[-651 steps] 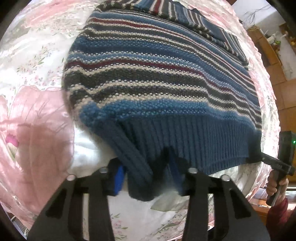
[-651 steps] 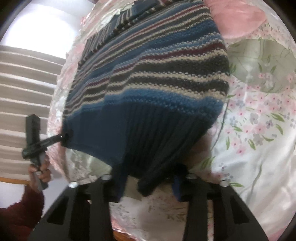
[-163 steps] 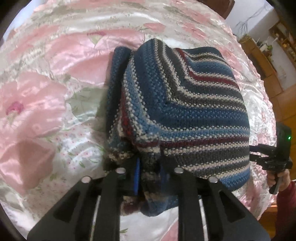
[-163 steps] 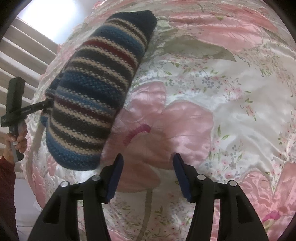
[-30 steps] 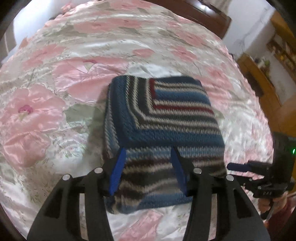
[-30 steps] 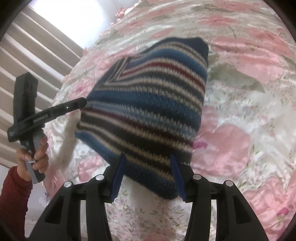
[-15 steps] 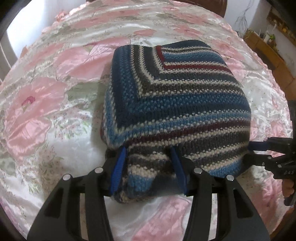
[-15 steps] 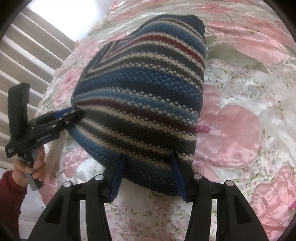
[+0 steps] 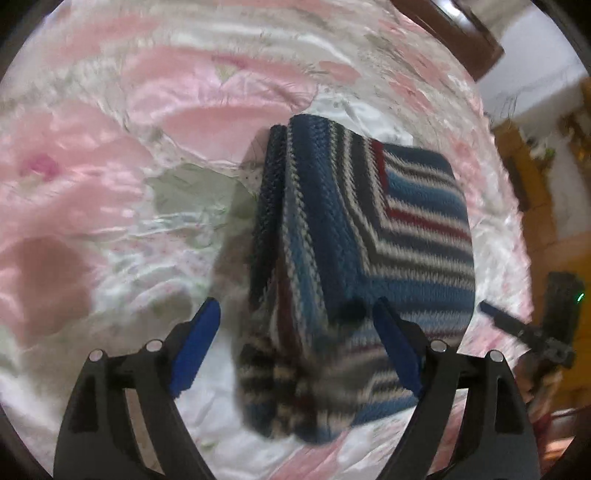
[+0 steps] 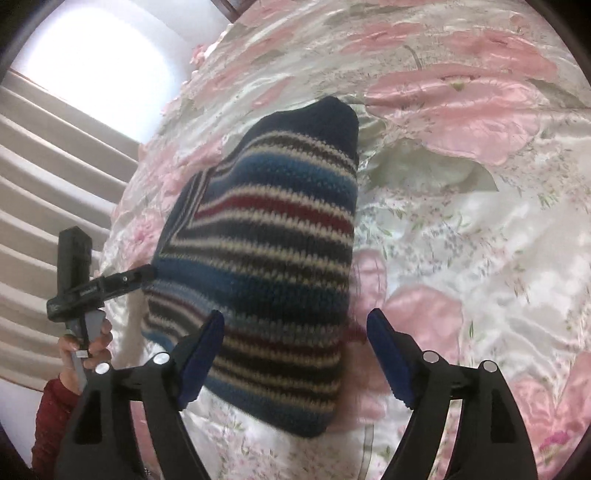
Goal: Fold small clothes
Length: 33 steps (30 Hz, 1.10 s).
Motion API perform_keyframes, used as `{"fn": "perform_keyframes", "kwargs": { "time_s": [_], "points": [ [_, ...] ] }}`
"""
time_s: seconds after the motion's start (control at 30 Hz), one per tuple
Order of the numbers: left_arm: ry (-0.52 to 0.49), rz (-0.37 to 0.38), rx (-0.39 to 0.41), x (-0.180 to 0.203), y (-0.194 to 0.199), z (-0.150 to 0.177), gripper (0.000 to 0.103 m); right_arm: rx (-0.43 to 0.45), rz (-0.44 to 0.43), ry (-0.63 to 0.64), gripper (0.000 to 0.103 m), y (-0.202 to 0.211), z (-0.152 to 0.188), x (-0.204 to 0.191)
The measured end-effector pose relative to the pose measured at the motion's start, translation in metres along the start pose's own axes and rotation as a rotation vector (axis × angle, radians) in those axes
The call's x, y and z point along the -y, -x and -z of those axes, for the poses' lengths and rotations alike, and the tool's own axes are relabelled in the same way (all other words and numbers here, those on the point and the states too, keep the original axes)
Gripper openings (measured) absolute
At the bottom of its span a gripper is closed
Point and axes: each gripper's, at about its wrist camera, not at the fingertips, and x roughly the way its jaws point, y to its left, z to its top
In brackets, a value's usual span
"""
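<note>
A home bedroom: floral satin bedspread (image 9: 110, 155), wooden headboard (image 9: 454, 33), wooden cabinets (image 9: 535, 206) beside it.

The folded sweater (image 9: 369, 236) ahead of the left tongs (image 9: 295, 321) carries knitted stripes of blue, navy, cream, grey and dark red, meeting in a chevron on its top face. Under it the bed cover (image 9: 110, 184) is glossy white satin with big pink flowers, green leaves and tiny sprigs. Both tongs are black with blue pads (image 10: 201, 349). Left of the right tongs (image 10: 295, 325) shows a dark red sleeve (image 10: 51, 417).
</note>
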Motion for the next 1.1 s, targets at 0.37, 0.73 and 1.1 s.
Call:
{"fn": "perform_keyframes", "kwargs": {
  "time_s": [0.37, 0.73, 1.1],
  "points": [
    [-0.044, 0.049, -0.064, 0.015, -0.044, -0.020, 0.088, -0.045, -0.048, -0.011, 0.086, -0.037, -0.007, 0.005],
    [-0.048, 0.093, -0.089, 0.012, -0.065, -0.025, 0.092, -0.048, -0.167, -0.086, 0.094, -0.061, -0.014, 0.020],
    [-0.011, 0.190, -0.085, 0.014, -0.068, -0.015, 0.055, -0.005, -0.189, -0.061, 0.060, -0.055, -0.005, 0.017]
  ]
}}
